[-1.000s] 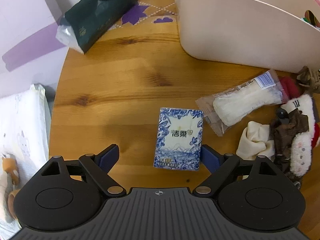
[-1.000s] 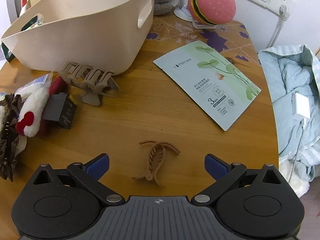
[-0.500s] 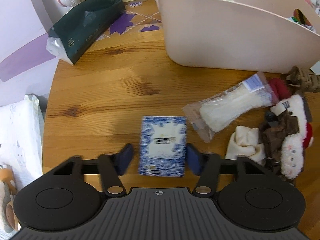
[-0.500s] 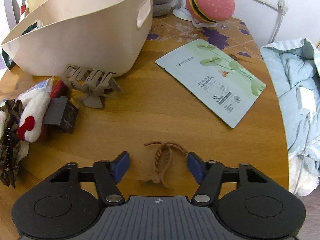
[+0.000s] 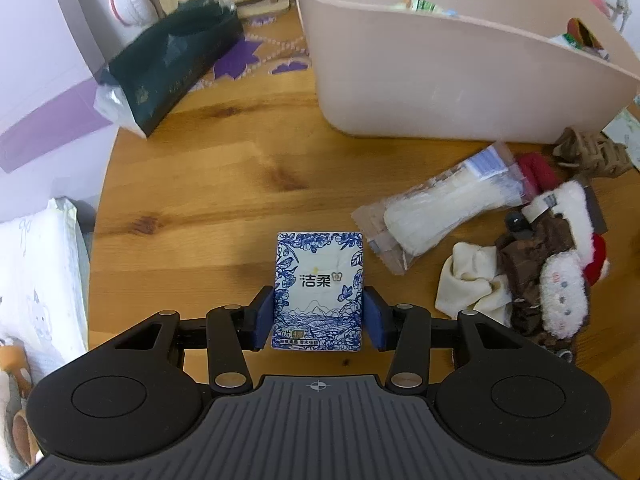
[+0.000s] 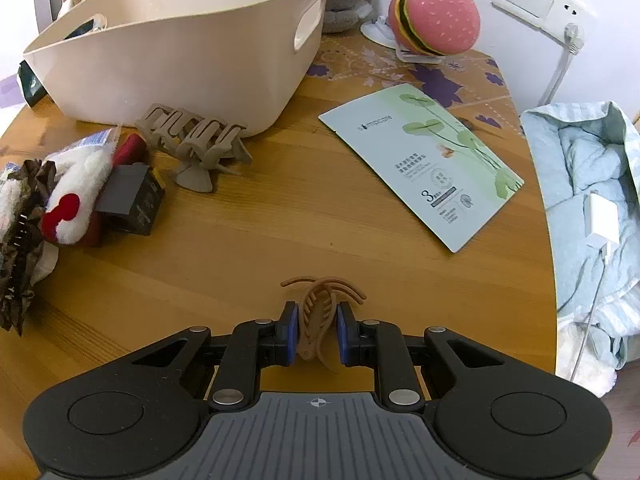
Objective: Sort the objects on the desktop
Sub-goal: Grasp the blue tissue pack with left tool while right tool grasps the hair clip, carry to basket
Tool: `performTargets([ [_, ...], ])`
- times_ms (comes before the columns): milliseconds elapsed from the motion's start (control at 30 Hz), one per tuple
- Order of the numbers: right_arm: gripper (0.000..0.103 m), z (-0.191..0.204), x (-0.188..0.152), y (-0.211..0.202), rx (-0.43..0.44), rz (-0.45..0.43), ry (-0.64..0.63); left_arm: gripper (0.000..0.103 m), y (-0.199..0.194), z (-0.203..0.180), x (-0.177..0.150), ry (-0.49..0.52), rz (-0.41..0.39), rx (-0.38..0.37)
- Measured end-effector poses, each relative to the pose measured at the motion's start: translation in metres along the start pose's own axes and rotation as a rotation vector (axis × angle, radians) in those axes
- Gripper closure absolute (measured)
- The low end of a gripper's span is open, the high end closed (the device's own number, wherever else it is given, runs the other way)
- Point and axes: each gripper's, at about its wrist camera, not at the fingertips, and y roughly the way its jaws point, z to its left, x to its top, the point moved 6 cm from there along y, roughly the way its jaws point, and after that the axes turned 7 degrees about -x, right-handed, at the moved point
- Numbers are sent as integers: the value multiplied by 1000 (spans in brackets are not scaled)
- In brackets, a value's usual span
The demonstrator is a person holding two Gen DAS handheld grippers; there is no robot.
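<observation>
Many things lie on my round wooden desk (image 5: 224, 200). Pointing steeply down, my left tool (image 5: 319, 317) clamps the blue-white tissue pack (image 5: 319, 290); my right tool (image 6: 317, 334) pinches the brown plastic hair claw (image 6: 318, 312).

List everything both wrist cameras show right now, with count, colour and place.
tissue pack: 1, blue-white, between left pads
small hair claw: 1, tan, between right pads
large hair claw: 1, beige, beside bin
storage bin: 1, cream, table rear
face mask sachet: 1, pale green, table right
dark pouch: 1, dark green, table's far left
clear packet: 1, white contents, near bin
plush pile: white, brown, red, mixed
burger toy: 1, pink, table rear
table: 1, wood
left tongs: shut on pack
right tongs: shut on claw
</observation>
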Motion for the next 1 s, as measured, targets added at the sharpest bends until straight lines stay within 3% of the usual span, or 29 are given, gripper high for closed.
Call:
performTargets([
  [700,85,-5,38,-84,65,-177,11,56,-65,-5,32,29,-169,-58],
  [1000,85,-6,68,-117,79,-263,21,56,-87,-15,67,61,-246,-54],
])
